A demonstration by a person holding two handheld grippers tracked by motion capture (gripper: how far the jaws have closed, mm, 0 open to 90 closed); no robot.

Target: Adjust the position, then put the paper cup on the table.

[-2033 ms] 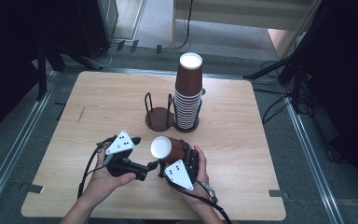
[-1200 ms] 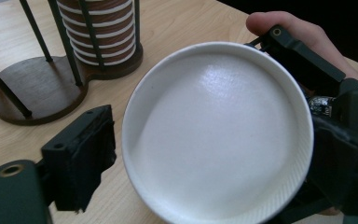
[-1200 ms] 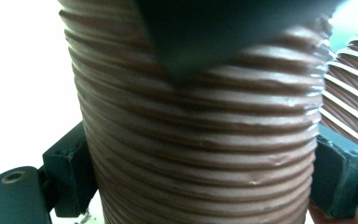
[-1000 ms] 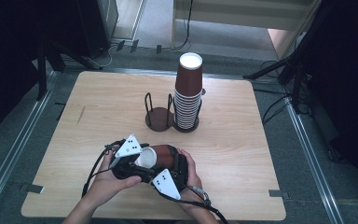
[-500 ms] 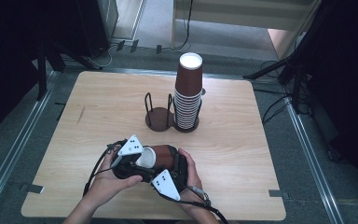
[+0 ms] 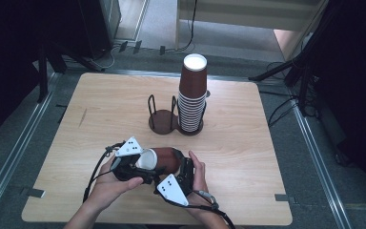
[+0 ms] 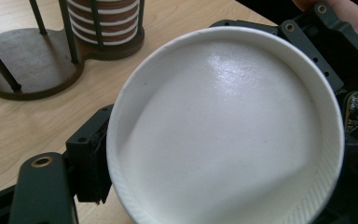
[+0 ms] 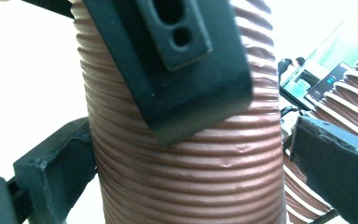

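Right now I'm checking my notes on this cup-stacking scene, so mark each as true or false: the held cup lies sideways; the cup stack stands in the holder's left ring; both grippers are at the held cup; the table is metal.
1. The brown paper cup lies sideways: true.
2. The cup stack stands in the left ring of the holder: false, the right ring.
3. The left gripper and right gripper are both at the cup: true.
4. The table is metal: false, wood.

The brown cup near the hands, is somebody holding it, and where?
Yes, both. The right tool clamps the brown cup around its ribbed side. The left tool, whose jaws have just been closing, pinches the white rim at the cup's open mouth.
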